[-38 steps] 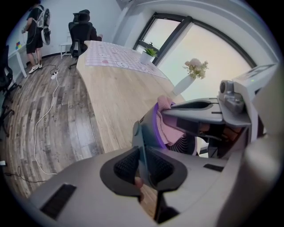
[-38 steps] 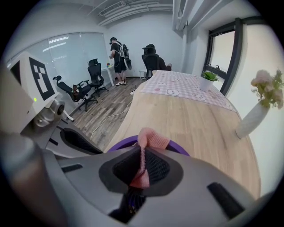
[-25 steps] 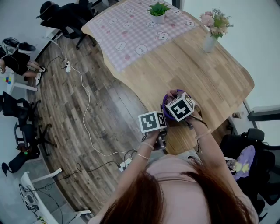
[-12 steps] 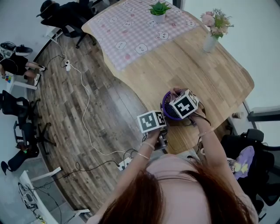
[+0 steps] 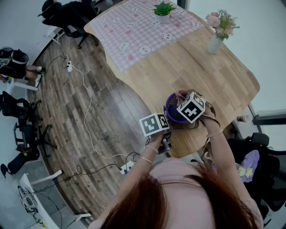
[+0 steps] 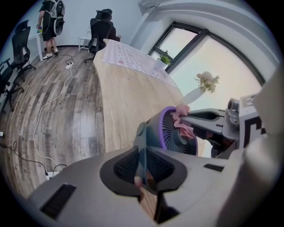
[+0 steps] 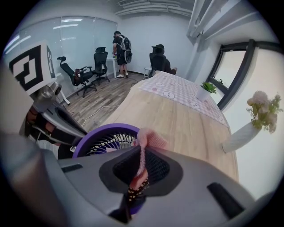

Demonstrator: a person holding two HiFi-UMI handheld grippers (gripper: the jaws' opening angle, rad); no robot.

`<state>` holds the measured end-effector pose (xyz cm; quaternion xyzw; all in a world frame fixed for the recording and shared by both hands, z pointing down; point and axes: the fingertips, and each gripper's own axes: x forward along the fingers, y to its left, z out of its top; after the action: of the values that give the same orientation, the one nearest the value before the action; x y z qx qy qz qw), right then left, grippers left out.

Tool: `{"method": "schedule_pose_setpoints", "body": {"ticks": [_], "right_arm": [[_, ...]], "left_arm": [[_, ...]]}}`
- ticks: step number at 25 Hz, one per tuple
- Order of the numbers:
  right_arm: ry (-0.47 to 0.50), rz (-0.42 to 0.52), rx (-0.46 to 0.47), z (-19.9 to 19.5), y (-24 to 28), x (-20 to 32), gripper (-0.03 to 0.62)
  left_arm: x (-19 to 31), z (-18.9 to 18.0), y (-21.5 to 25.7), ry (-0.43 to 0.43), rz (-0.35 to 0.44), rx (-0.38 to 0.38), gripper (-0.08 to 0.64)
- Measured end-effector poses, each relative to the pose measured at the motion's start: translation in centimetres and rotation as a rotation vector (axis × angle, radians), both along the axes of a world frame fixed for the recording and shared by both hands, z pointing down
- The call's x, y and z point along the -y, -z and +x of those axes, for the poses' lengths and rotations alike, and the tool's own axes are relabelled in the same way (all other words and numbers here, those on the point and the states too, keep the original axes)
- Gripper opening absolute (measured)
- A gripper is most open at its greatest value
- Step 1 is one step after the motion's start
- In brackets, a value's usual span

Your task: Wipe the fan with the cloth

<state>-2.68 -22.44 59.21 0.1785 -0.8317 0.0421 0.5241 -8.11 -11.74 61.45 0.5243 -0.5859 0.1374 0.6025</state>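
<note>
At the near edge of the wooden bench [image 5: 214, 76] sits a small fan [image 5: 173, 111] with a purple rim. The left tongs [image 6: 142, 166] are pressed together on a thin grey part at the fan's back. The right tongs [image 7: 141, 166] are pinching a pink cloth [image 7: 150, 138], and its bunched end touches the fan's front grille just inside the purple rim. At the far end of the bench lies a pink checked mat [image 5: 138, 31] with a potted plant [image 5: 161, 10] on it, and a vase of flowers [image 5: 215, 40] stands to the right.
</note>
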Motion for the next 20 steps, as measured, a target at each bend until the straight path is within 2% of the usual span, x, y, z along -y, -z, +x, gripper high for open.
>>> {"method": "schedule_pose_setpoints", "body": {"ticks": [20], "right_arm": [[0.006,0.016,-0.049,2.8,-0.1,-1.4,0.023]], "left_arm": [[-0.2,0.1,0.1,0.055,0.006,-0.016,0.052]]}}
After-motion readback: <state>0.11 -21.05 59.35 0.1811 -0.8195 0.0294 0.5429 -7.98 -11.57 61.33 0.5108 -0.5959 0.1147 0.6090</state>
